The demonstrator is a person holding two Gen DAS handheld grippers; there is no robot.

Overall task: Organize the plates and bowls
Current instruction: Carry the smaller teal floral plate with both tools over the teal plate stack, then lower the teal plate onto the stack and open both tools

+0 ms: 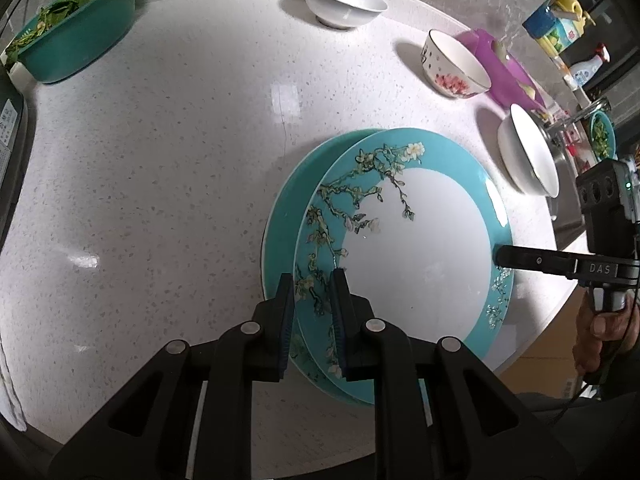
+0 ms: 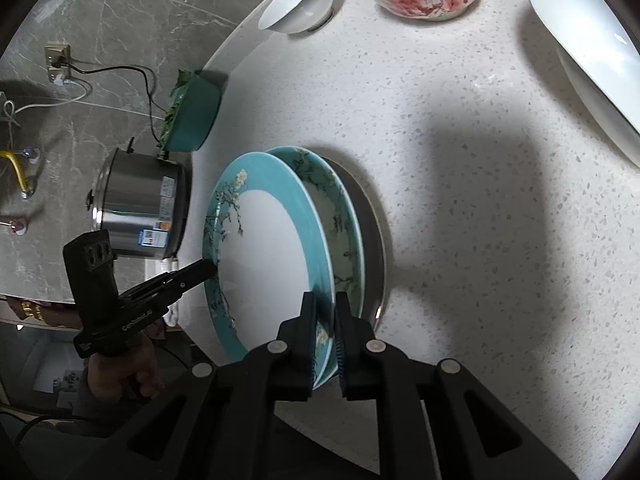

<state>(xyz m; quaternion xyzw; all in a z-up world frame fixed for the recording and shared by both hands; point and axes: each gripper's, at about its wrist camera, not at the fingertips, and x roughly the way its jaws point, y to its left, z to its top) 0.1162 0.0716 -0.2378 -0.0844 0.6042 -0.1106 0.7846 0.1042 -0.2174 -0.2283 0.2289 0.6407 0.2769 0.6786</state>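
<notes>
A teal plate with a blossom-branch pattern and a white centre (image 1: 416,236) is held tilted just above a second matching teal plate (image 1: 288,208) that lies on the white speckled counter. My left gripper (image 1: 311,280) is shut on the top plate's near rim. My right gripper (image 2: 325,308) is shut on the opposite rim of the same plate (image 2: 260,256); it also shows in the left wrist view (image 1: 500,256). In the right wrist view the lower plate (image 2: 340,216) rests on a dark plate (image 2: 372,216). A plain white bowl (image 1: 340,0), a flowered bowl (image 1: 452,64) and a white bowl (image 1: 528,152) stand beyond.
A teal basin of green leaves (image 1: 76,28) sits at the far left of the counter. A purple basin (image 1: 504,64) and bottles (image 1: 560,24) stand at the right. A steel pot (image 2: 140,204) stands by the counter edge. A sink (image 1: 560,152) lies behind the white bowl.
</notes>
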